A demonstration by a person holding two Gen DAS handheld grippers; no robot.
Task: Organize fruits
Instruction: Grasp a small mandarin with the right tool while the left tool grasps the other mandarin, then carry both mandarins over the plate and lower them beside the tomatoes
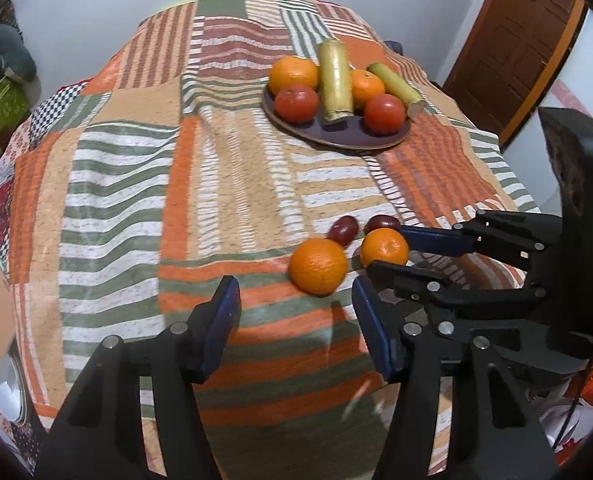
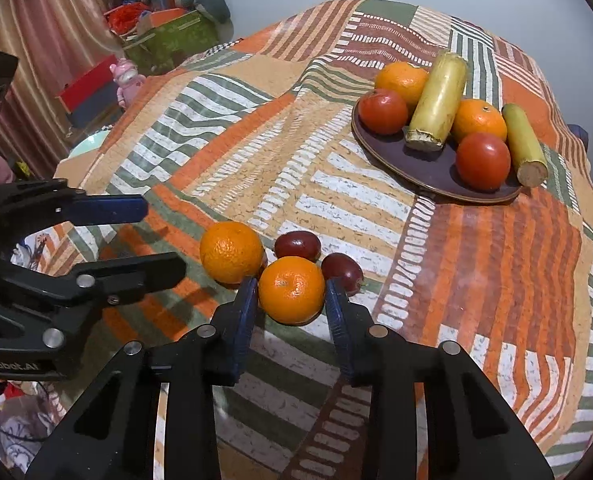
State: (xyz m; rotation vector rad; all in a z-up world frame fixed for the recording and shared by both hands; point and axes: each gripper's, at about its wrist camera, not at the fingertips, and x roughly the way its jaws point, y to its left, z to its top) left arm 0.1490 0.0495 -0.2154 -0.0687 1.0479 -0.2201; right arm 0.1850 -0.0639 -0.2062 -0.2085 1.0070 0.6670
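Note:
Two oranges and two small dark red fruits lie loose on the patchwork cloth. My right gripper (image 2: 290,292) has its pads on both sides of the nearer orange (image 2: 291,289), touching it; it also shows in the left wrist view (image 1: 384,253). The other orange (image 2: 231,251) lies just left of it. My left gripper (image 1: 296,296) is open and empty, just short of that orange (image 1: 318,266). The red fruits (image 2: 297,245) (image 2: 341,271) sit behind. A dark plate (image 2: 424,168) at the far right holds two oranges, two tomatoes and two yellow-green stalks.
The cloth-covered table (image 1: 224,184) drops off at its front and left edges. Boxes, a pink toy and clutter (image 2: 164,36) stand beyond the far left side. A wooden door (image 1: 512,44) is at the far right.

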